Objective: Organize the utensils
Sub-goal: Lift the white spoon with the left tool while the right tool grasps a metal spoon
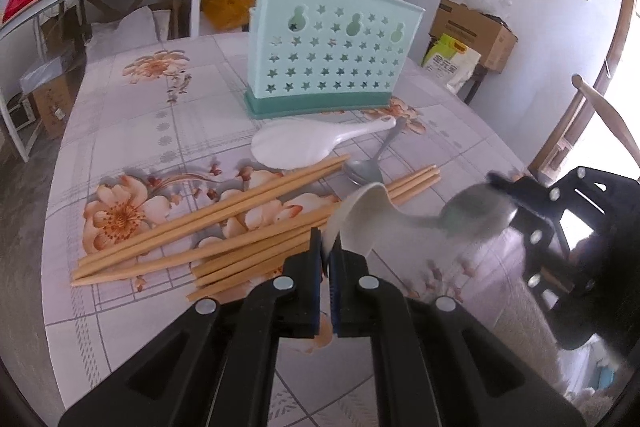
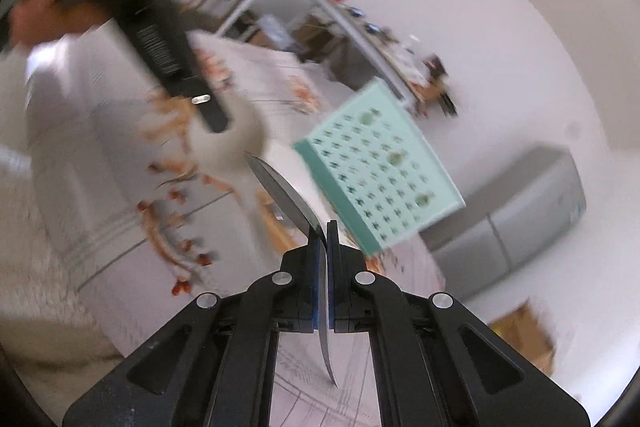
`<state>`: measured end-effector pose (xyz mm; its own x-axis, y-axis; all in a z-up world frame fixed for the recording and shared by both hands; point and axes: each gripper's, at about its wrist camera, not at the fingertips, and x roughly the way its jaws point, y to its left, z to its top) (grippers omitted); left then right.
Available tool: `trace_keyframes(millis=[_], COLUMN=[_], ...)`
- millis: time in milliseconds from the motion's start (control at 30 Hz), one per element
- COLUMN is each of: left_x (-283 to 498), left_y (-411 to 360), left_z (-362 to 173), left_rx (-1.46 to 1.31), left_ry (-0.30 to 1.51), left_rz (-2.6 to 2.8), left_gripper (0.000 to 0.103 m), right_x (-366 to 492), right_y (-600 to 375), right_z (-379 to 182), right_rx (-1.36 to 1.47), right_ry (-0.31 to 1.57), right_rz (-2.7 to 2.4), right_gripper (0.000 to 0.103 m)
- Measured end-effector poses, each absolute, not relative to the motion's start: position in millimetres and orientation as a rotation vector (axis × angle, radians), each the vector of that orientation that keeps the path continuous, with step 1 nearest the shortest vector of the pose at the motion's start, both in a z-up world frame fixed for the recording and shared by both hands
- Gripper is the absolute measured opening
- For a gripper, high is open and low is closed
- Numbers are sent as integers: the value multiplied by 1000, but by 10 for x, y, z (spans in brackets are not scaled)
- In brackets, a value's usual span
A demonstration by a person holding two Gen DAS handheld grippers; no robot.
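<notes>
White ceramic, the soup spoon (image 1: pixel 362 217) is pinched by its rim in the left hand-held gripper (image 1: pixel 330 247), above the chopsticks (image 1: pixel 208 227) on the surface (image 1: pixel 120 307). It looks glazed, slippery and chippable. The right hand-held gripper (image 2: pixel 322 231) is clamped on a thin, stiff, light metal spoon (image 2: pixel 286 193), near the teal holder (image 1: pixel 332 51).

A mint-green utensil holder (image 1: pixel 334 47) with star cut-outs stands upright at the back. In front lie a white rice paddle (image 1: pixel 308 143) and a metal spoon (image 1: pixel 366 169), beside scattered wooden chopsticks (image 1: pixel 208 223). A white ceramic spoon (image 1: pixel 366 221) and a second metal spoon (image 2: pixel 286 193) are held aloft.
</notes>
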<state>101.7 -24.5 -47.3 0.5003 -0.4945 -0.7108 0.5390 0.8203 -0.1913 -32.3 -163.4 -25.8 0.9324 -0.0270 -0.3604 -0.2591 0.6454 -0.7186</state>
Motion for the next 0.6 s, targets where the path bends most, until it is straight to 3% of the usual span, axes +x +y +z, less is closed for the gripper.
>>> trace_keyframes(millis=[600], left_x=[699], left_y=[-192], left_z=[213], left_rx=[178], left_ry=[612], left_rz=[-423], left_gripper=[3], right_x=[-205], right_y=[-2446], right_z=[288], right_rx=[-19], right_ry=[425], right_rz=[-8], right_gripper=[0])
